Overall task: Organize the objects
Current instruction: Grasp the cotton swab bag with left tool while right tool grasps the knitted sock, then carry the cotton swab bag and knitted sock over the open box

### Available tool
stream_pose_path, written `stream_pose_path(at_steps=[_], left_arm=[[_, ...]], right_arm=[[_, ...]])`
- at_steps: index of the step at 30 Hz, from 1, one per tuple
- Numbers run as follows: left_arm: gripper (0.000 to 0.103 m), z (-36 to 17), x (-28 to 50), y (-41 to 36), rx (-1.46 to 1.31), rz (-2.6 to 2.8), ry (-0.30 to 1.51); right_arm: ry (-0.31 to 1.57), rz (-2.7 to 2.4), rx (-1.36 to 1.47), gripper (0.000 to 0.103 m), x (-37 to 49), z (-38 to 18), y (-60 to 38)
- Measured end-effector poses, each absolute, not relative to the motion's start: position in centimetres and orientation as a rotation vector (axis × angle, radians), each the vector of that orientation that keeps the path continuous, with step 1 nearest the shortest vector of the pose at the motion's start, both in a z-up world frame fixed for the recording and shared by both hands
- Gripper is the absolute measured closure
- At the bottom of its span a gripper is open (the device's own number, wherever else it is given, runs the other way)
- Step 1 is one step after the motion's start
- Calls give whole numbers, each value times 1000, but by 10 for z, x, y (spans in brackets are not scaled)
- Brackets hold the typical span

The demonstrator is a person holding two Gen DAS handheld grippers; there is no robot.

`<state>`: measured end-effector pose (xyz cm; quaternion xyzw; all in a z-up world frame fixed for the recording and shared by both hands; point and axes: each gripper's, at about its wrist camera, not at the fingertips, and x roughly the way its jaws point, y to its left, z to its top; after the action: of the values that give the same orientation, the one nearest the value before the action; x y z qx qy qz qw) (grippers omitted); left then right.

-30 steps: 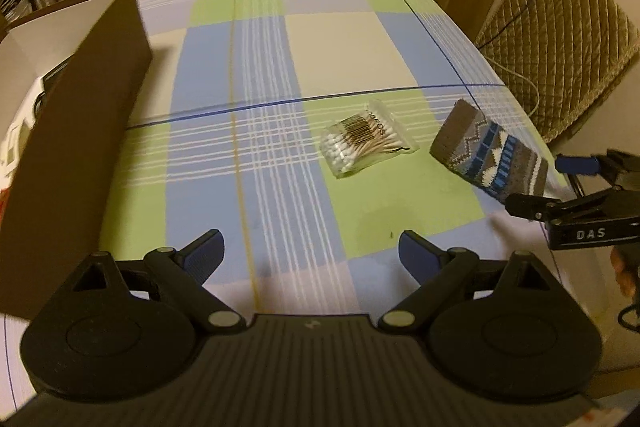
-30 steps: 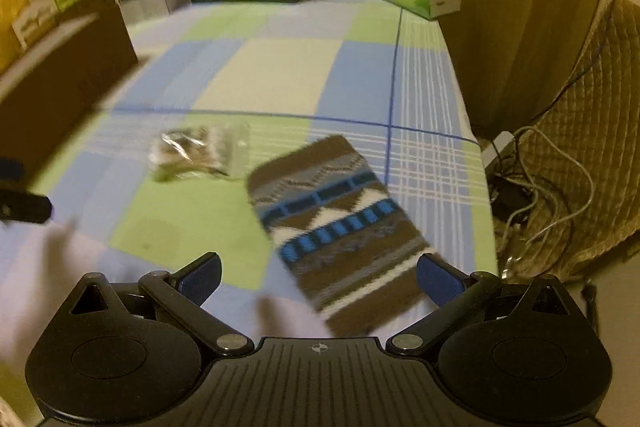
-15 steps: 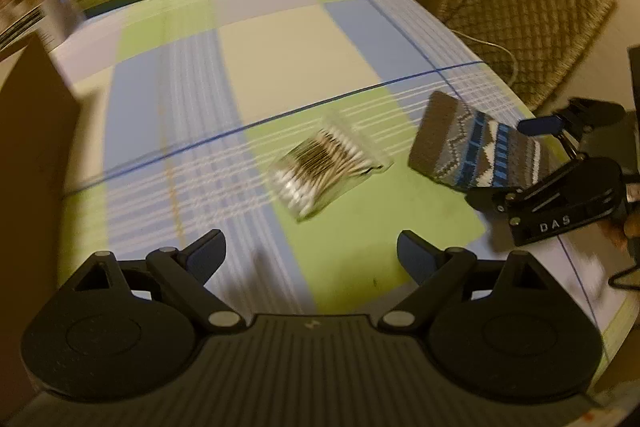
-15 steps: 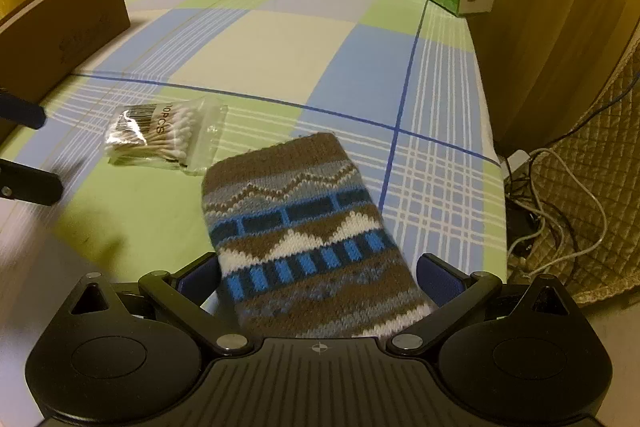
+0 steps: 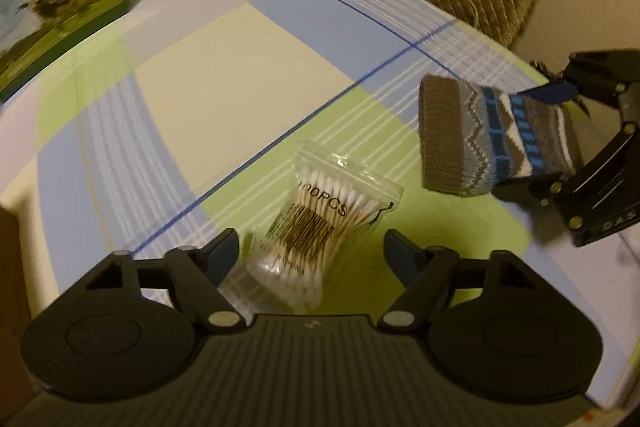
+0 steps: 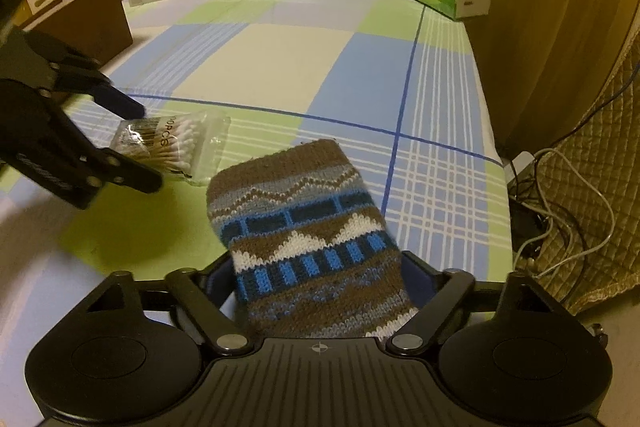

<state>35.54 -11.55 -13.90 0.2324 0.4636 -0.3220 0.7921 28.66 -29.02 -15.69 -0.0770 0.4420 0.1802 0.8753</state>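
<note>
Both tongs are at the pick-up step. Left tongs (image 5: 310, 251) stand wide open around the bag of cotton swabs (image 5: 320, 223), which lies on the checked table (image 5: 240, 67), without pressing it yet. Right tongs (image 6: 318, 279) have the knitted pouch (image 6: 304, 219) between the fingers and seem nearly closed on it; I cannot tell if the grip is firm. Next, I think, the left must close on the bag, then both lift toward the brown box (image 6: 92, 15).

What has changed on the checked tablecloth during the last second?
Both tools advanced. The left tool now straddles the clear bag of cotton swabs, jaws open. The right tool now straddles the brown-and-blue knitted pouch. Bag and pouch stayed put on the tablecloth.
</note>
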Motion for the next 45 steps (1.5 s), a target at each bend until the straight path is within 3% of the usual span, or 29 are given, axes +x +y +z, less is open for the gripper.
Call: stream_pose_path(at_steps=[3, 6, 7, 11, 27, 29, 31, 35, 37, 42, 45], left_arm=[[40, -142, 361, -119, 493, -715, 1017], [63, -141, 364, -117, 443, -731, 1035], [66, -141, 365, -116, 419, -731, 1042], [76, -139, 356, -111, 390, -703, 1048], [79, -129, 238, -17, 77, -257, 1160], [79, -128, 222, -11, 43, -217, 1168], [79, -126, 208, -8, 25, -190, 1174], [78, -125, 193, -7, 1, -163, 1165], [72, -125, 193, -8, -11, -156, 1154], [71, -127, 194, -14, -5, -137, 1126], [71, -127, 194, -16, -17, -127, 1114]], right_arm=[[921, 371, -133, 43, 286, -154, -293], [922, 357, -89, 61, 286, -150, -298], [924, 352, -82, 65, 285, -149, -299], [948, 343, -37, 69, 284, -145, -300], [1065, 626, -36, 66, 217, -141, -239], [1068, 653, -45, 57, 210, -141, -236], [1067, 673, -55, 34, 205, -141, -234], [1037, 674, -75, 21, 202, -141, -233], [1026, 659, -110, 15, 202, -144, -229], [1002, 675, -142, 17, 201, -149, -218], [982, 683, -167, 37, 197, -148, -212]])
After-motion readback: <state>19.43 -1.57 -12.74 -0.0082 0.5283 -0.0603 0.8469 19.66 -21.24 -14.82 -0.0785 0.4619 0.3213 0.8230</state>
